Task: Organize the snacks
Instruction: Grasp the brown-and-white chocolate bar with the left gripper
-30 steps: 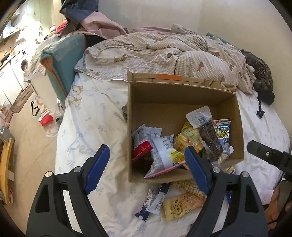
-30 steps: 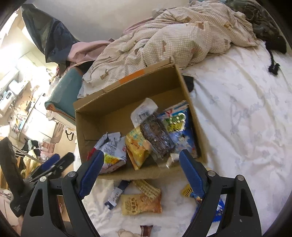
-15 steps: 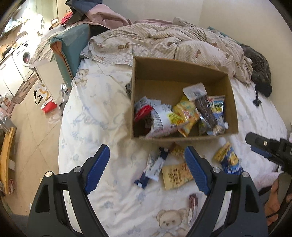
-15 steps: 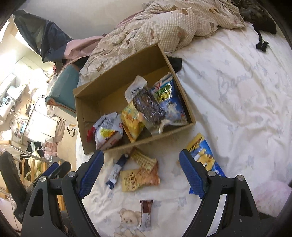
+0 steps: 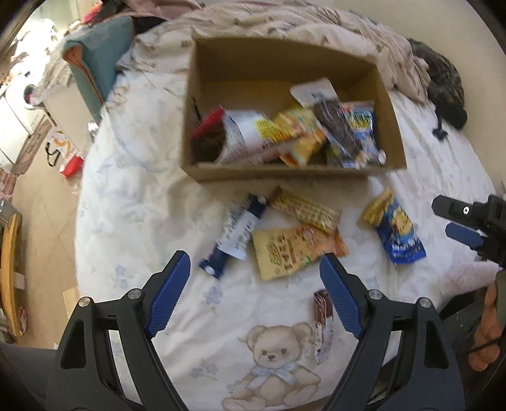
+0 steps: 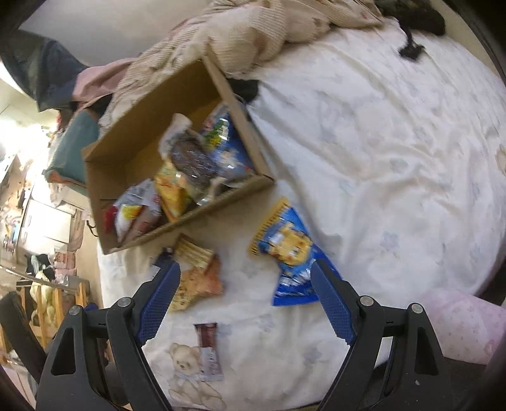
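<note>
A cardboard box point(image 5: 278, 173) point(image 6: 177, 226) on the bed holds several snack packets. In front of it lie loose snacks: a blue-white packet point(image 5: 235, 235), a yellow wafer packet point(image 5: 305, 210), an orange packet point(image 5: 294, 249) point(image 6: 197, 281), a blue-yellow bag point(image 5: 395, 232) point(image 6: 289, 253) and a brown bar point(image 5: 322, 322) point(image 6: 207, 351). My left gripper point(image 5: 254, 294) is open and empty above the loose snacks. My right gripper point(image 6: 245, 303) is open and empty, near the blue-yellow bag; it also shows in the left wrist view point(image 5: 465, 221).
A rumpled checked quilt point(image 5: 300, 28) lies behind the box. Dark clothing point(image 5: 442, 85) sits at the far right. The bed sheet point(image 6: 395, 142) has a teddy bear print point(image 5: 275, 357). The floor and furniture point(image 5: 28, 104) lie to the left, past the bed's edge.
Both grippers have pulled back and up from the box, so the loose snacks in front of it have come into view. Both stay open.
</note>
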A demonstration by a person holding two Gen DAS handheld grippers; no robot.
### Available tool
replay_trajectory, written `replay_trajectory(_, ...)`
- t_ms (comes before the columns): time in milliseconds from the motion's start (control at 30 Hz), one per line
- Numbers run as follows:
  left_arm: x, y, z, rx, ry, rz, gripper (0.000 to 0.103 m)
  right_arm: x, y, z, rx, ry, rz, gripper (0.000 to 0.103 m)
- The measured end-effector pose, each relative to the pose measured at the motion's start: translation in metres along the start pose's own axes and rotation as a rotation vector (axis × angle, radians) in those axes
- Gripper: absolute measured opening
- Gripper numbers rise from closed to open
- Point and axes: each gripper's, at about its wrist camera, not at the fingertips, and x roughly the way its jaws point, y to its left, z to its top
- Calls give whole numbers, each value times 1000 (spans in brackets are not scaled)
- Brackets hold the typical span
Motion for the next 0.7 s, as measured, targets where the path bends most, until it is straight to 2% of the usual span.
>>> replay_trajectory(133, 24, -9, -16, 9, 114, -41, 82, -2, -15, -1, 8, 2, -37, 87)
replay_trajectory(233, 41, -23, -29, 34, 188, -72, 82, -3, -26, -1, 47, 13, -31, 87)
replay_trajectory(367, 56, -56, -43, 149, 239, -94, 81, -2, -28, 1, 60, 9, -42, 87)
replay_trajectory(467, 66, -75, -54, 207, 301, -143, 75, -1, -27, 1, 52, 9, -59, 87)
replay_trajectory(533, 69, -81, -60, 238, 303, -122, 68, 0, -27, 1, 49, 11, -65, 87)
replay_trajectory(567, 72, -84, -63, 260, 306, -101, 58, 1, -27, 1, 48, 13, -66, 87)
replay_trajectory(600, 75, -86, -66, 278, 315, -87, 42, 2, -26, 1, 47, 15, -69, 87)
replay_trajectory(667, 77, -89, -69, 319, 320, -52, 20, 5, -25, 1, 43, 20, -75, 87)
replay_trajectory(700, 75, -88, -69, 321, 316, -48, 14, 7, -24, 1, 41, 23, -76, 87)
